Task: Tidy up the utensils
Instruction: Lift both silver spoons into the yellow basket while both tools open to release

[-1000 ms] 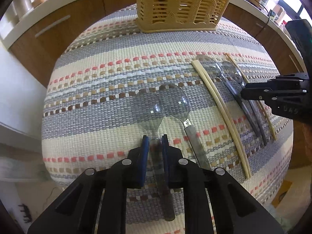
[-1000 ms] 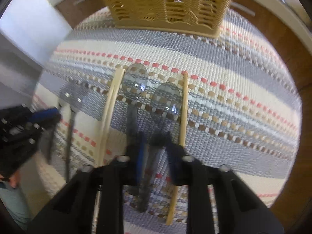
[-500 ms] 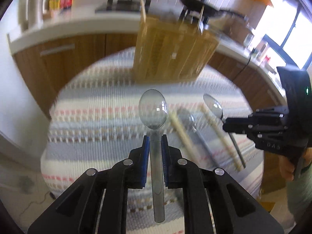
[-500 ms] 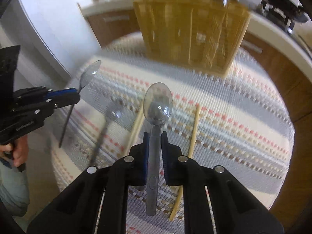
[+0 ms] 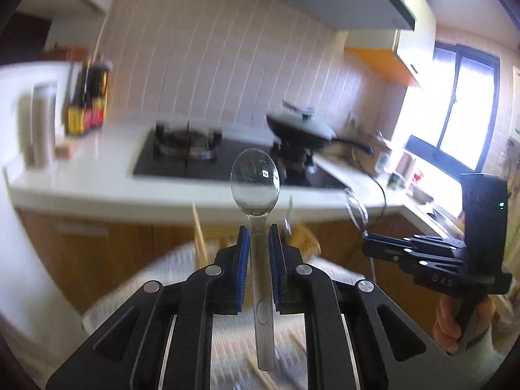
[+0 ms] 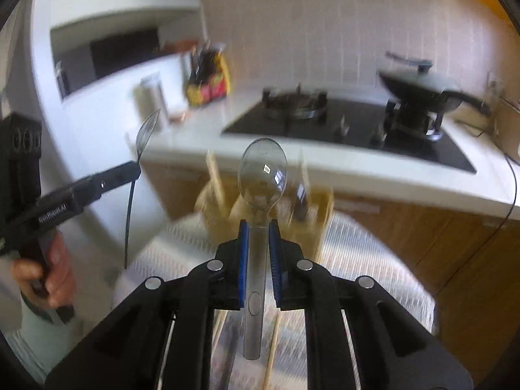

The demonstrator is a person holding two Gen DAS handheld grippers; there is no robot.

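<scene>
My left gripper point(image 5: 259, 232) is shut on the handle of a clear plastic spoon point(image 5: 255, 183), bowl up, raised high above the striped table. My right gripper point(image 6: 259, 227) is shut on a second clear spoon point(image 6: 262, 170), also bowl up. Each gripper shows in the other's view: the right gripper point(image 5: 365, 243) with its spoon point(image 5: 356, 208), the left gripper point(image 6: 136, 169) with its spoon point(image 6: 148, 130). The yellow slatted utensil basket point(image 6: 312, 214) stands behind, blurred, with a chopstick point(image 6: 214, 175) sticking out of it. Chopsticks point(image 6: 273, 351) lie on the table below.
The round table with the striped cloth point(image 6: 373, 260) is below both grippers. Behind it runs a white counter point(image 5: 97, 175) with a black hob point(image 6: 357, 126), a lidded pan point(image 6: 419, 87), sauce bottles point(image 5: 87, 97) and a canister point(image 5: 40, 123). Wooden cabinet fronts point(image 5: 97, 247) are under the counter.
Both grippers have lifted their spoons off the table and tilted upward, so the views swing from the cloth to the counter and wall. Both stay shut on their spoons.
</scene>
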